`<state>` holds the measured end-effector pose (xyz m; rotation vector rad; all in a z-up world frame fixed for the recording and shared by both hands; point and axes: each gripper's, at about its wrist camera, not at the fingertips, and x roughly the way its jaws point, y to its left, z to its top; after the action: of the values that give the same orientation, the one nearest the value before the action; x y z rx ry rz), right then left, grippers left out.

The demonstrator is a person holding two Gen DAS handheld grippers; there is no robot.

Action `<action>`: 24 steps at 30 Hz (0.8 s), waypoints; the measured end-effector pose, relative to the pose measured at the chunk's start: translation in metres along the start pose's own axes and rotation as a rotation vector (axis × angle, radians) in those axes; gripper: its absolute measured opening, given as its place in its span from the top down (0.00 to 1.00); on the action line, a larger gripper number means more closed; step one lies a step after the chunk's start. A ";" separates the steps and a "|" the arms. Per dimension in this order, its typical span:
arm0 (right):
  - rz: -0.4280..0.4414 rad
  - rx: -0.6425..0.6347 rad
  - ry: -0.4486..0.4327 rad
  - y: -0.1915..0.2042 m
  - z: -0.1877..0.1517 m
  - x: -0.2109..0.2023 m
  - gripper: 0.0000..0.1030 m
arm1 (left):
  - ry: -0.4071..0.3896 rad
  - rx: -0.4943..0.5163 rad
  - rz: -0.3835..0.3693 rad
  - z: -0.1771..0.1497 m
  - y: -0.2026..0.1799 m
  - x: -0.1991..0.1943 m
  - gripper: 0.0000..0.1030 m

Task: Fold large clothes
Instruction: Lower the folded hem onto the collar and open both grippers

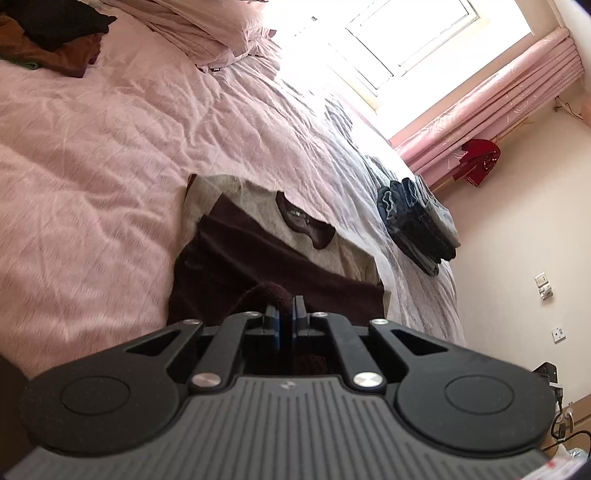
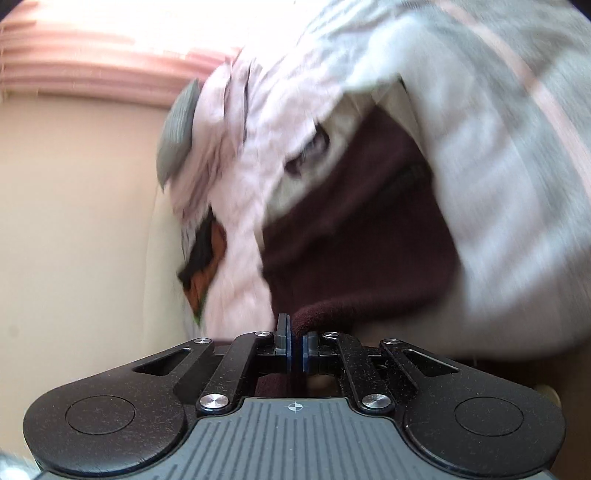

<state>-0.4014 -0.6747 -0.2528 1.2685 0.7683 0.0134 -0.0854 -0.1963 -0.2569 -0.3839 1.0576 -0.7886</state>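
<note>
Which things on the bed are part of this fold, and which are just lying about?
In the job: brown-and-beige garment; left gripper and right gripper, both shut on its brown edge.

Lying about: folded jeans stack; dark clothes pile; pillows.

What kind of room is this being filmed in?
Most likely a home bedroom. A wide bed with a wrinkled pink cover fills most of the view, pink curtains hang beside a bright window, and a stack of folded jeans sits on the bed near a brown and beige garment.
</note>
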 end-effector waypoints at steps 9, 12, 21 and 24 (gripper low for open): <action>-0.188 0.072 -0.260 0.011 0.137 0.097 0.44 | 0.146 -0.061 0.145 0.127 0.036 0.162 0.85; -0.318 -0.058 -0.285 0.011 0.134 0.111 0.44 | 0.200 0.008 0.198 0.136 0.053 0.188 0.76; -0.501 -0.445 -0.231 0.017 0.115 0.180 0.45 | 0.272 0.353 0.146 0.137 0.038 0.226 0.68; -0.533 -0.530 -0.234 0.019 0.125 0.204 0.45 | 0.275 0.479 0.143 0.131 0.023 0.241 0.63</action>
<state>-0.1747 -0.6904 -0.3295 0.5288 0.8101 -0.3367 0.1012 -0.3687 -0.3615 0.2117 1.0945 -0.9508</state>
